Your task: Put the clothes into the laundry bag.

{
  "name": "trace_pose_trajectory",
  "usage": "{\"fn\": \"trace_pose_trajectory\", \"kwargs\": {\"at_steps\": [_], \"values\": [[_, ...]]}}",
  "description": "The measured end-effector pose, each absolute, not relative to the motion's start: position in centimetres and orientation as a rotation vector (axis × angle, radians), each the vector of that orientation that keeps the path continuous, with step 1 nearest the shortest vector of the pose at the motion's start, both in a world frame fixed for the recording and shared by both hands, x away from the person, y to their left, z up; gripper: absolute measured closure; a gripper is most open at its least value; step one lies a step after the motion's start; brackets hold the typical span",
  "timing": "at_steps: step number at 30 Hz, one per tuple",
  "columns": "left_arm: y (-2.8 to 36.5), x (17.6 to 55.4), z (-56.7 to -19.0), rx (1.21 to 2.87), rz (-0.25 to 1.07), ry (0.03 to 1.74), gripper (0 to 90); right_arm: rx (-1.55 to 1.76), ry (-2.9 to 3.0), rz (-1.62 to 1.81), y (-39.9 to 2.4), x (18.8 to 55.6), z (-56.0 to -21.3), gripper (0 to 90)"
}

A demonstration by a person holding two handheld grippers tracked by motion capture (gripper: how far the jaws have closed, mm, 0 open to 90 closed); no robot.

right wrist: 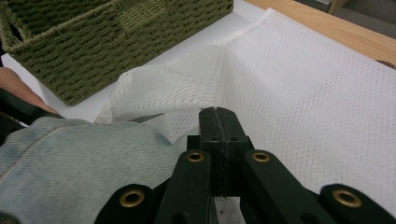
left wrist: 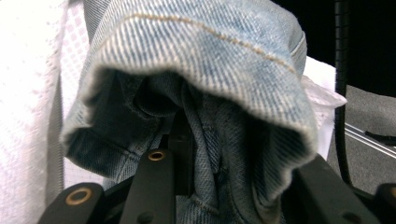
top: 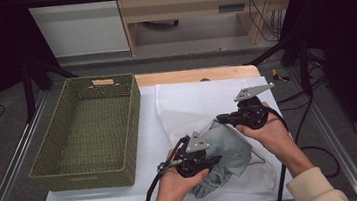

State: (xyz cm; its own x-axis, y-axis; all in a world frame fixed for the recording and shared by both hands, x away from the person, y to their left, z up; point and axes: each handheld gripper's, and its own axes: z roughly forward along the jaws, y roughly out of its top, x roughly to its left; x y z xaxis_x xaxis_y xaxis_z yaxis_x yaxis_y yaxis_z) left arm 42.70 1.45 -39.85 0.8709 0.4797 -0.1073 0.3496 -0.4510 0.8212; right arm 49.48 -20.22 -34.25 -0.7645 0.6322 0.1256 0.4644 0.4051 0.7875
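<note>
A pair of light blue jeans (top: 231, 148) lies bunched on a white mesh bag (top: 191, 101) near the table's front. My left gripper (top: 214, 160) comes in from the left, its jaws closed on a thick fold of denim. In the left gripper view the jeans (left wrist: 210, 56) drape over and between the jaws of the left gripper (left wrist: 233, 168), hiding their tips. My right gripper (top: 221, 118) is shut on the mesh bag's edge. The right gripper view shows the right gripper (right wrist: 218, 122) lifting that mesh bag (right wrist: 303, 93) edge beside the jeans (right wrist: 70, 154).
A green woven basket (top: 130, 130) stands empty at the left of the table, a corner of the basket (right wrist: 116, 37) showing in the right gripper view. The white board (top: 146, 149) under the bag reaches the table's front edge. Cables trail off to the right.
</note>
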Motion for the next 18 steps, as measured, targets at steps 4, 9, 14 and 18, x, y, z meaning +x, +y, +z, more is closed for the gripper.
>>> {"fn": "trace_pose_trajectory", "kwargs": {"at_steps": [4,9,14,18], "values": [[1.6,43.2,-40.1,2.074,0.165,0.632,65.3,0.957,2.468,1.289,-20.2,49.3,-33.8,90.0],[1.8,43.8,-40.4,2.055,0.164,0.684,64.9,0.951,2.469,1.287,-20.3,49.0,-33.4,90.0],[1.8,44.1,-40.5,2.045,0.196,0.722,64.7,0.956,2.47,1.276,-20.3,48.8,-33.2,90.0],[1.6,44.3,-40.6,2.044,0.217,0.742,64.6,0.958,2.469,1.27,-20.1,48.6,-32.9,90.0]]}}
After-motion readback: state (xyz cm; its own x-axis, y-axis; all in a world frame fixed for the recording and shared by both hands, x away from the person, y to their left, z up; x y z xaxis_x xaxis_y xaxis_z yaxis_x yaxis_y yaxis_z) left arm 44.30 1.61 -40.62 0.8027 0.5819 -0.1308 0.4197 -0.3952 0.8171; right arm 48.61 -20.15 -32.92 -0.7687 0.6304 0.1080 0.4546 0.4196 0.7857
